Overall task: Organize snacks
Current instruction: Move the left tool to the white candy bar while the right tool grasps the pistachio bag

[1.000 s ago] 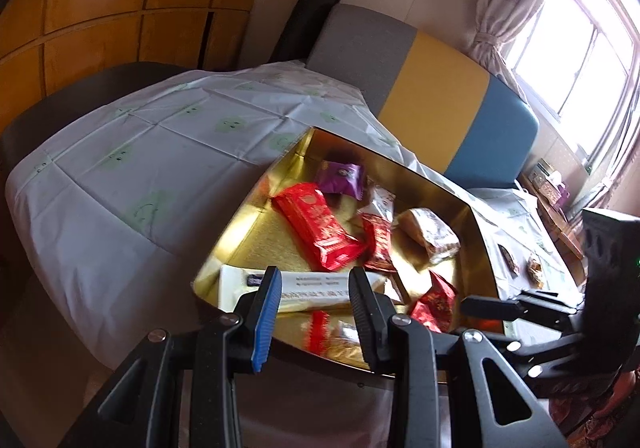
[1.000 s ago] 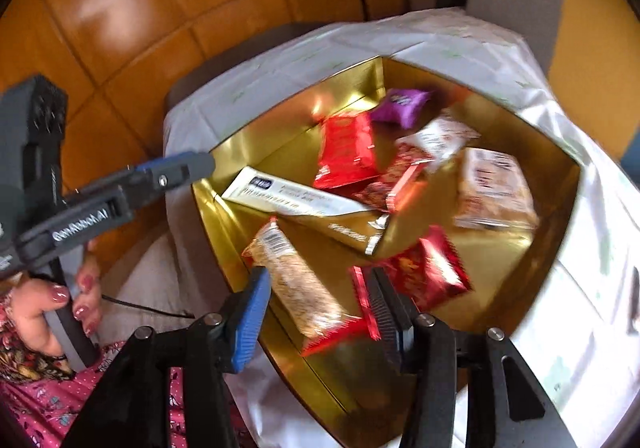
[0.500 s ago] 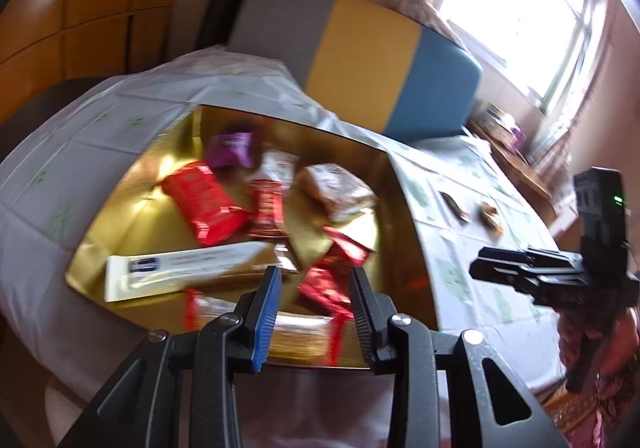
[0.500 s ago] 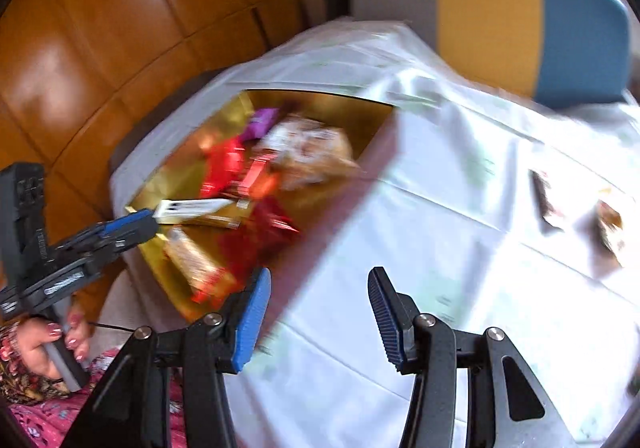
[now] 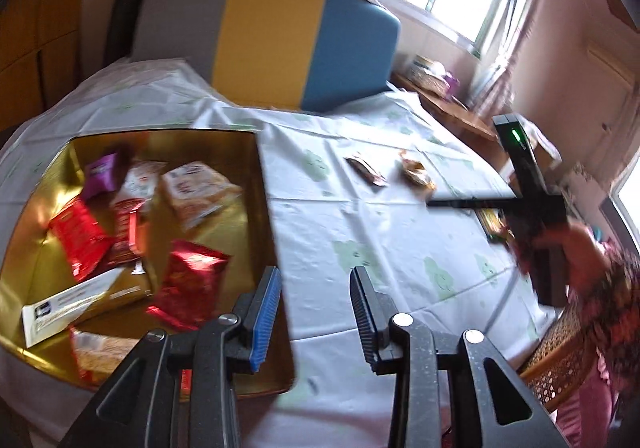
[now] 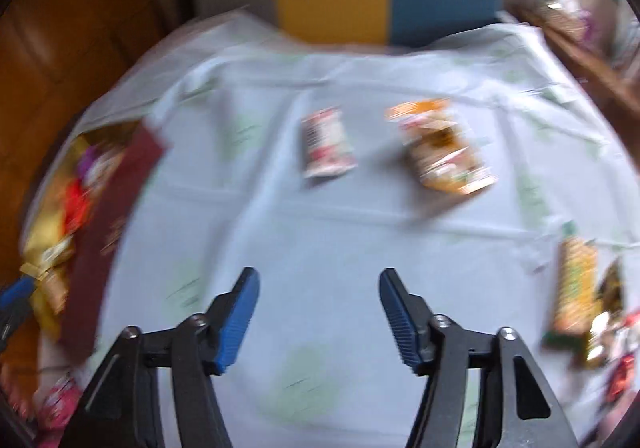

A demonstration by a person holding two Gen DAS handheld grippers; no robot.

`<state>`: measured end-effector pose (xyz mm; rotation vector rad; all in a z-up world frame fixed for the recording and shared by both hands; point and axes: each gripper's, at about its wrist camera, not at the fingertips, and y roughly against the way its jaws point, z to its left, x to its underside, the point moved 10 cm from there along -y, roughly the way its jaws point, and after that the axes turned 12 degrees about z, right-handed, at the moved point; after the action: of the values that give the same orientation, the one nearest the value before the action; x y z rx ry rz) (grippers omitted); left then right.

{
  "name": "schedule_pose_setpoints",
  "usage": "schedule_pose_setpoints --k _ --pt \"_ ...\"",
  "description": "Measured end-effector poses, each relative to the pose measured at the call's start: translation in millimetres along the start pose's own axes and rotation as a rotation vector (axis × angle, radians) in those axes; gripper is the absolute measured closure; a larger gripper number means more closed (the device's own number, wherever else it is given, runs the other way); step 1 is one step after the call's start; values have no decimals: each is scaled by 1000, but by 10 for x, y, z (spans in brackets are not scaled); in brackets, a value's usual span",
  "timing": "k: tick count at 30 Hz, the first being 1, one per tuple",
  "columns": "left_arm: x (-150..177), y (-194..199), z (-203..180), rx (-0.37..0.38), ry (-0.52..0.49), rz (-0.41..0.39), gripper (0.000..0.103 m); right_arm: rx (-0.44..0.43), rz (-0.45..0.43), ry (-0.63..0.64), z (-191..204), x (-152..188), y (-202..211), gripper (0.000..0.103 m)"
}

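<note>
A gold box [image 5: 264,208] on the left of the table holds several snack packets: red ones [image 5: 188,280], a purple one [image 5: 100,172], a pale biscuit pack [image 5: 196,192] and a long white bar [image 5: 68,308]. My left gripper [image 5: 314,308] is open and empty at the box's right front corner. My right gripper [image 6: 320,312] is open and empty over bare cloth; it also shows in the left wrist view [image 5: 532,188]. A white-red packet [image 6: 326,142] and an orange packet [image 6: 444,148] lie beyond it. More packets [image 6: 576,288] lie at the right edge.
A white tablecloth [image 5: 380,240] covers the table. A grey, yellow and blue chair back [image 5: 272,44] stands behind it. A wicker chair [image 5: 568,344] and the person's arm are at the right. Wood panelling is on the left. The right wrist view is blurred.
Both grippers have swung right, away from the box. The right gripper now faces the loose packets on the cloth instead of the box, and its jaws have opened wider.
</note>
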<state>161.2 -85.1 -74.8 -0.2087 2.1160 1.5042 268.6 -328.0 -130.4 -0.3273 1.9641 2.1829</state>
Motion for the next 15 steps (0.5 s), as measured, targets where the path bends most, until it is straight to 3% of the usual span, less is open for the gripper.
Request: schedule_pose_setpoints --k 4,6,11,15 --pt "-13 -93 -172 -17 -44 29 66 95 -86 -73 -550 -486 -21 25" --pt "-18 -149 -240 -17 -52 44 66 83 -100 -83 -696 -666 -98 23" --pt "-43 -283 -354 -13 -64 75 66 56 -70 -62 -773 -922 -453 21" --pt "-74 -380 -443 -3 -76 89 66 80 -7 -11 -717 -919 -793 22"
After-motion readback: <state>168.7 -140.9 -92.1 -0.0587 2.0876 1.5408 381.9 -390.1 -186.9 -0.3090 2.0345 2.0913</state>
